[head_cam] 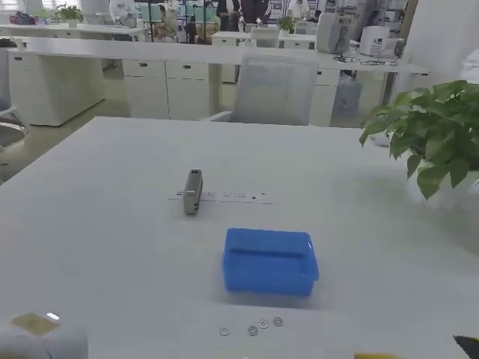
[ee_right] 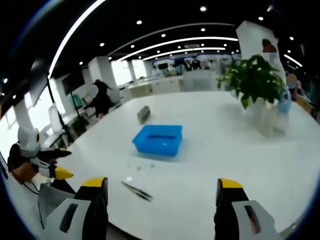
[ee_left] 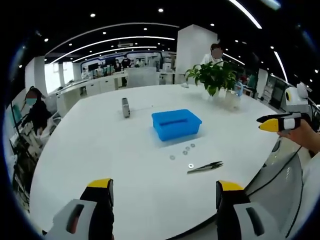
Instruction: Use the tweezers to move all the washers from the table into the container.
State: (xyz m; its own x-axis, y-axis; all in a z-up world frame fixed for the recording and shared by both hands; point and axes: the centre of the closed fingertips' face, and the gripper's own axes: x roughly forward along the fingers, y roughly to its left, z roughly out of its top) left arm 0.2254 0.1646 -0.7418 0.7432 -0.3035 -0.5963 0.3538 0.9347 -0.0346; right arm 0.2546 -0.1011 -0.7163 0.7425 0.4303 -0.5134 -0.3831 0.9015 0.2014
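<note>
Left tool point(ee_left: 165, 187) and right tool point(ee_right: 162, 185) spread wide, empty.
Tweezers point(ee_left: 205, 167) lie on the tabletop point(ee_left: 100, 150) beside washers point(ee_left: 187, 148), near the blue container point(ee_left: 176, 123).

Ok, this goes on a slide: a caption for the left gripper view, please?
Open left gripper above a white table, facing tweezers, scattered washers and a blue container beyond them.

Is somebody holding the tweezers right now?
No, the tweezers lie flat on the table near the washers, with nothing touching them.
</note>
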